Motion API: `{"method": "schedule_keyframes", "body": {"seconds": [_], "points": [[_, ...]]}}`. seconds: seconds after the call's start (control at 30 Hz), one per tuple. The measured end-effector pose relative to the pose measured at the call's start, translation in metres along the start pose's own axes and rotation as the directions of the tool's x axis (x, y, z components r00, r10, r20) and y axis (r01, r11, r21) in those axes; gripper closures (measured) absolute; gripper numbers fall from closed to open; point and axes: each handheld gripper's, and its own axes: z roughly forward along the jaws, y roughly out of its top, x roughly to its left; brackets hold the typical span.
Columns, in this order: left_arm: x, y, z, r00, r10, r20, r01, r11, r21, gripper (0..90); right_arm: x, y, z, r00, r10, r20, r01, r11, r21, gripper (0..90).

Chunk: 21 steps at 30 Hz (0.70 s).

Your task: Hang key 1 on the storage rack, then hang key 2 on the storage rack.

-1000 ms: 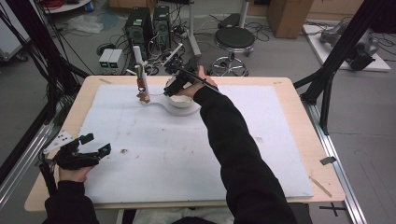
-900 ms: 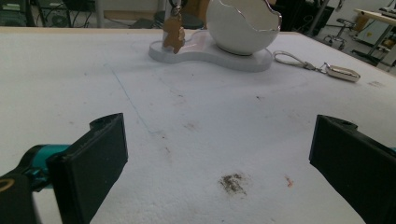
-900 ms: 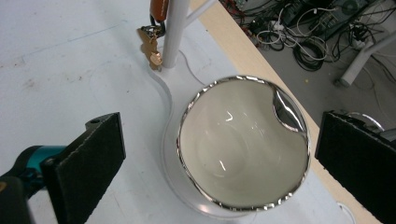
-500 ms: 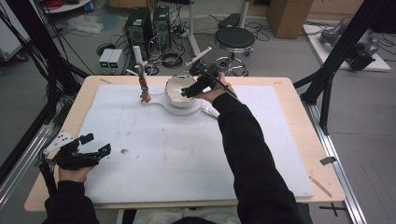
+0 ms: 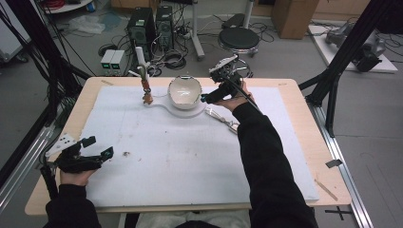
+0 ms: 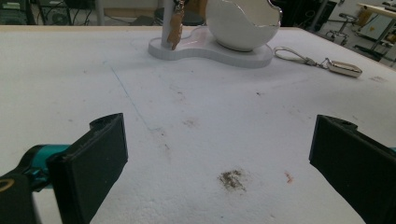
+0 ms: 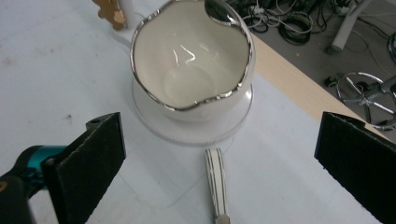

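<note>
**White bowl at the far edge, both my grippers empty**

White foam sheet covers most of the wooden table, and I am working over it with a gripper in each hand. My right gripper is stretched out to the far side, held just to the right of the bowl. Its jaws stand wide apart with nothing between them. In the right gripper view the bowl lies straight ahead between my two black jaws but beyond them, untouched: cream-white inside, with a wavy silver rim, sitting on a round white base.

That base belongs to a white stand which also carries a thin upright post at its left end; something small and brown hangs on the post. A keyring with a flat metal tag lies on the sheet just right of the stand, under my right wrist. In the right gripper view a striped strap lies on the sheet just in front of the base.

My left gripper rests low at the near left corner of the sheet, well apart from the bowl. Its jaws are also spread wide, gripping nothing; in the left gripper view there is bare, stained foam between them, with the stand far ahead.
</note>
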Motion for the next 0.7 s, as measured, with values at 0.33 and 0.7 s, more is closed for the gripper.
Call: {"method": "schedule_keyframes", "body": {"seconds": [0.33,0.7], "points": [[0.000,0.000,0.000,1.0000,0.001,-0.001,-0.001,1.0000,0.000,4.8,-0.012,-0.023,0.001,0.9991,0.041,0.008,-0.041,0.999,0.010,0.9],[0.001,0.000,0.000,1.0000,-0.002,0.001,0.002,1.0000,-0.001,4.8,-0.018,-0.031,0.002,0.9995,0.026,0.016,-0.027,0.998,0.061,0.9]]}}
